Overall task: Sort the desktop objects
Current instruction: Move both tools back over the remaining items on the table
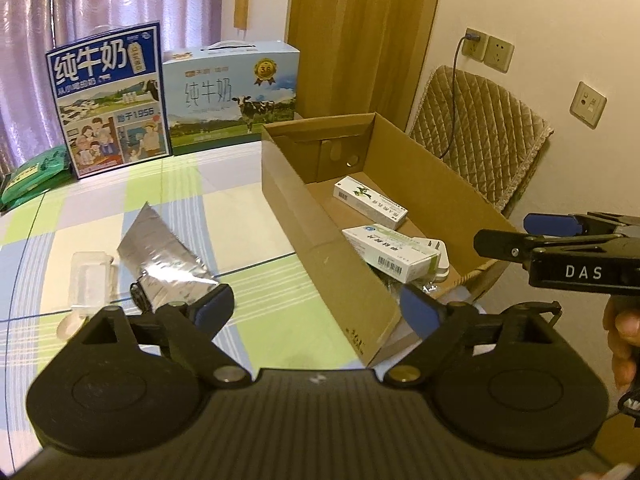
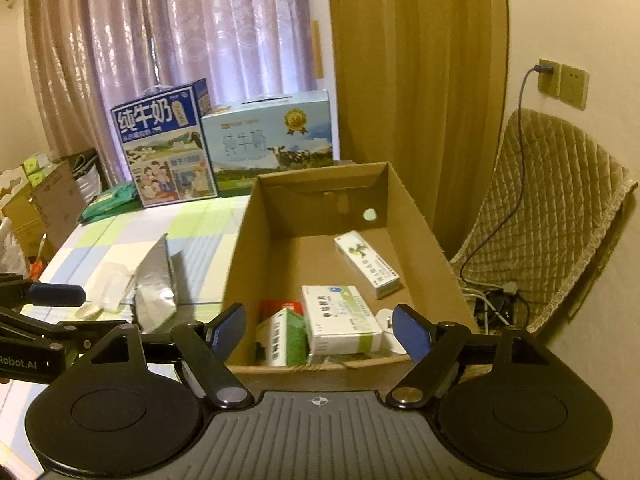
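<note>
Left gripper (image 1: 322, 306): wide open, holding nothing; low over the checked tablecloth (image 1: 100, 216), with the near corner of the cardboard box (image 1: 320, 248) between the blue pads.
Silver foil pouch (image 1: 166, 258): on the cloth, left of the box; lower edge just beside the left pad (image 1: 214, 306), contact not clear.
Clear plastic packet (image 1: 88, 280): flat on the cloth, left of the pouch, outside the fingers.
Right gripper (image 2: 320, 330): wide open, empty; hovering at the near wall of the box (image 2: 432, 248), pads on either side of the things inside.
White and green medicine box (image 2: 340, 318): inside the box, near end, seen between the right pads but not touched.
Green carton (image 2: 282, 336): just left of it, close to the left pad (image 2: 230, 326).
Second medicine box (image 2: 366, 264): farther inside, at the right wall, well apart from the fingers.
Milk cartons (image 1: 108, 100): upright at the far edge of the table, two side by side.
Hand (image 1: 622, 340): partly visible at the right edge in the left wrist view, under the other gripper.
</note>
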Demonstrator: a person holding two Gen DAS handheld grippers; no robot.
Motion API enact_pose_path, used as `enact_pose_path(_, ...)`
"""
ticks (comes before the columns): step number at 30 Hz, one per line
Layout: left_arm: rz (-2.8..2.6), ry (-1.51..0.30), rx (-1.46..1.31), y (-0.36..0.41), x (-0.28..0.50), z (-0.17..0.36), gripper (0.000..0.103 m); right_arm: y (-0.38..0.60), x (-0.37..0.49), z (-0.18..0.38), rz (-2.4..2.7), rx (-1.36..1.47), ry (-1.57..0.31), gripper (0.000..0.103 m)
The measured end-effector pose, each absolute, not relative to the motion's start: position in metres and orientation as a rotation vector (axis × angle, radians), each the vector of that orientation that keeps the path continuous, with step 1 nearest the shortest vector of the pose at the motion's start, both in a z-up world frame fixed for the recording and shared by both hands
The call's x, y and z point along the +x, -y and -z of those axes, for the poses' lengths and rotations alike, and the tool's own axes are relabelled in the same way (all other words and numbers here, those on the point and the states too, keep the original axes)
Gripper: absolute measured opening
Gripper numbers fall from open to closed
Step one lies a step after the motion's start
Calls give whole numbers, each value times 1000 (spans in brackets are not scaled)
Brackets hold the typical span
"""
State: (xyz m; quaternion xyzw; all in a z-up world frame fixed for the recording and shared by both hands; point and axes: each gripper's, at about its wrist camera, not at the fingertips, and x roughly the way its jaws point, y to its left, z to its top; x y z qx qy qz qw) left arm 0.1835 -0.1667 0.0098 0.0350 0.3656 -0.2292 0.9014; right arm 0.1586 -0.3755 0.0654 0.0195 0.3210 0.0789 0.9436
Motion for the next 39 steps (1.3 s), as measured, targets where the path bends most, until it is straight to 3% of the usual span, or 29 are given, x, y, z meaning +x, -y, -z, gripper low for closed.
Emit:
enact_pose_path(15,422,-767,33,102,154,-7,97,324,133,-72,-221,-12,-646,101)
enact_pose_path(39,269,-796,-18,14,140,11,102,263,123,-60,-310,-84,-679,101)
